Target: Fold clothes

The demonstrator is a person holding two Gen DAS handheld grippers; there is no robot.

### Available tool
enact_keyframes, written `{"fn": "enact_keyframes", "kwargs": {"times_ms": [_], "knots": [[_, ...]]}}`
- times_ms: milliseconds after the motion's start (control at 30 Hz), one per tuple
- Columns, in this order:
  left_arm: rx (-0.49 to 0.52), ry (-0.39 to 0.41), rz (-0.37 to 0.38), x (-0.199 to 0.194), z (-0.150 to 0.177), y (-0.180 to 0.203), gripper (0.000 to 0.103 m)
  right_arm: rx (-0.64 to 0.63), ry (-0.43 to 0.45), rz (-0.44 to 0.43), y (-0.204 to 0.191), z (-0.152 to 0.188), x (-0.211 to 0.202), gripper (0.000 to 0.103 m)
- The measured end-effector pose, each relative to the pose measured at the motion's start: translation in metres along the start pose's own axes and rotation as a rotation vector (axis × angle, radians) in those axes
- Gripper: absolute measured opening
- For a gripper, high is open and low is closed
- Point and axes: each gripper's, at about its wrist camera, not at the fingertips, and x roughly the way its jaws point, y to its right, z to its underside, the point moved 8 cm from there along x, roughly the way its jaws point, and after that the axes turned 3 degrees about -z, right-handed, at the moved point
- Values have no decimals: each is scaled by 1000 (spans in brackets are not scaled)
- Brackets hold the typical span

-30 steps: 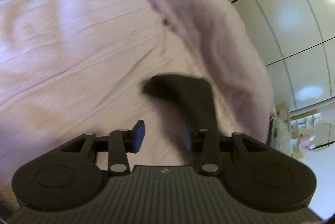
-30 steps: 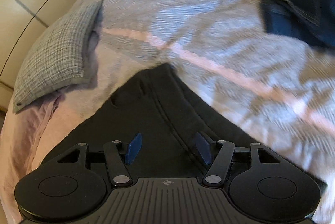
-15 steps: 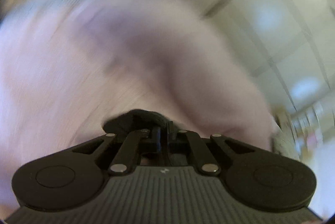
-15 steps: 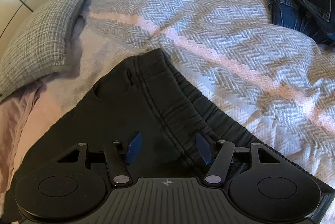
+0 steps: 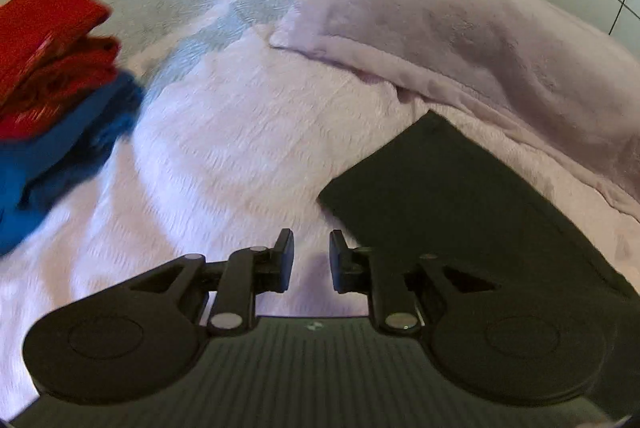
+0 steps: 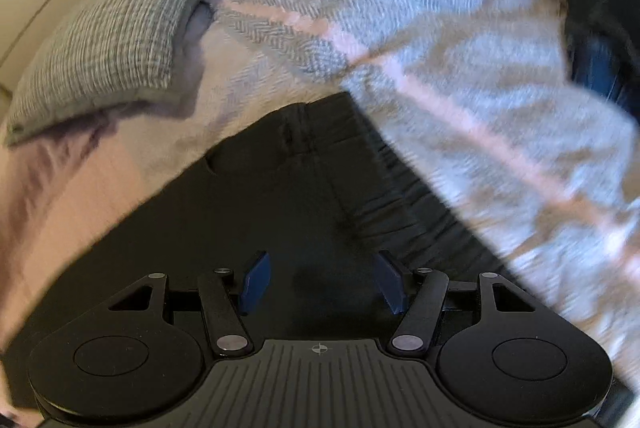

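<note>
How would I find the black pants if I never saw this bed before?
Start at the big bed with the pale pink and grey bedspread. Look just below the grey checked pillow, under the right gripper. The black pants lie flat there, the only black garment spread out, with a gathered waistband.

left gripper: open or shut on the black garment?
Open. The left gripper shows a gap with pink bedspread between its fingers; the black garment lies beside it.
</note>
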Motion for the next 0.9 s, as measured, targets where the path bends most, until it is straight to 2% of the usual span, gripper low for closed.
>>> {"fn": "enact_keyframes", "kwargs": {"times_ms": [67,233,433,600,700,767,900], "knots": [[-1,17,-6,-10,3,3,14,-44,5,32,8,-1,-4,61],[62,31,130,-53,17,48,14,-68,18,29,27,-6,-13,62],[148,-66,332,-96,67,119,14,-58,7,-30,53,-9,-25,61],[152,-186,426,-121,119,148,14,12,2,-129,88,-3,-50,61],[161,-235,454,-134,142,158,14,40,-15,-243,99,2,-61,61],[174,-256,473,-144,154,162,15,-6,-33,-311,96,5,-61,61],[193,-271,502,-161,167,169,15,-119,-95,-382,86,11,-44,61]]}}
